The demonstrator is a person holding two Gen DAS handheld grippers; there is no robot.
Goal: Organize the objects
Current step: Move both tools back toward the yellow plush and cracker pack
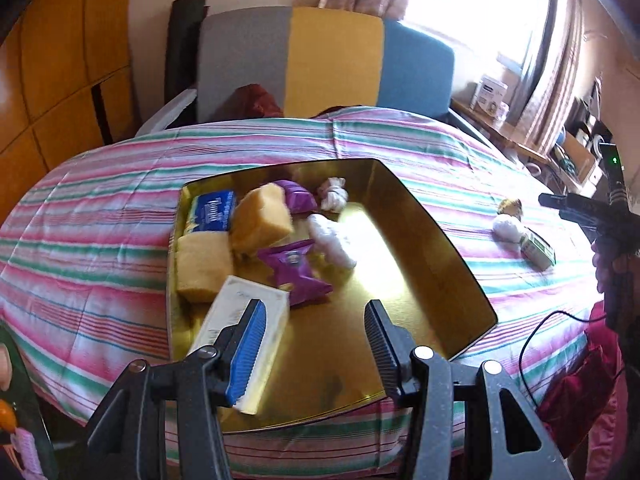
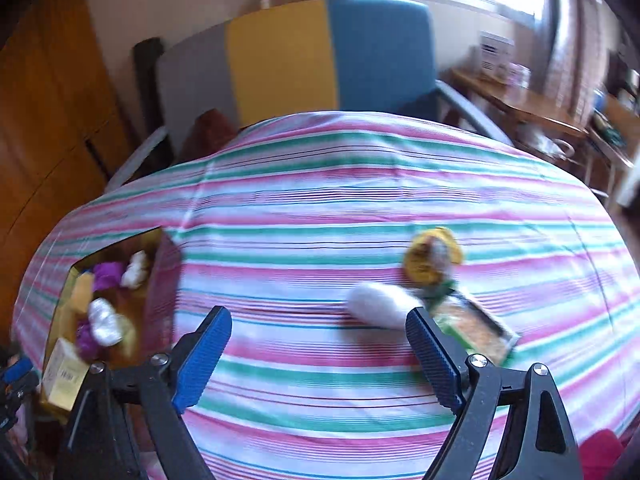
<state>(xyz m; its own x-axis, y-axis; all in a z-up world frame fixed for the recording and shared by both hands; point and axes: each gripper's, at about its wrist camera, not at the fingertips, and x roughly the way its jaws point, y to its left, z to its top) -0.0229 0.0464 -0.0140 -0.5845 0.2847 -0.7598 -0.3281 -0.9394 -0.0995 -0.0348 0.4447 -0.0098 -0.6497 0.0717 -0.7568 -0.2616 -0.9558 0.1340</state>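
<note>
You have a striped cloth (image 1: pixel 120 216) — pink, green, white — covering the table. Behind it stands 1 chair (image 1: pixel 332 60) with a back in 3 panels: grey, yellow, blue. Wooden cabinet doors (image 1: pixel 60 80) fill your left side — curtains (image 1: pixel 560 72) hang by the bright window (image 1: pixel 472 4) on your right.

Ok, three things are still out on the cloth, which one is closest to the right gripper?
The white wrapped bundle, just off the right gripper. The green box sits behind its right finger, and the yellow packet lies farthest back.

Tray (image 1: pixel 440 240) on the table (image 1: pixel 100 220), snacks (image 1: pixel 296 268) inside, small box (image 1: pixel 538 250) right of tray
</note>
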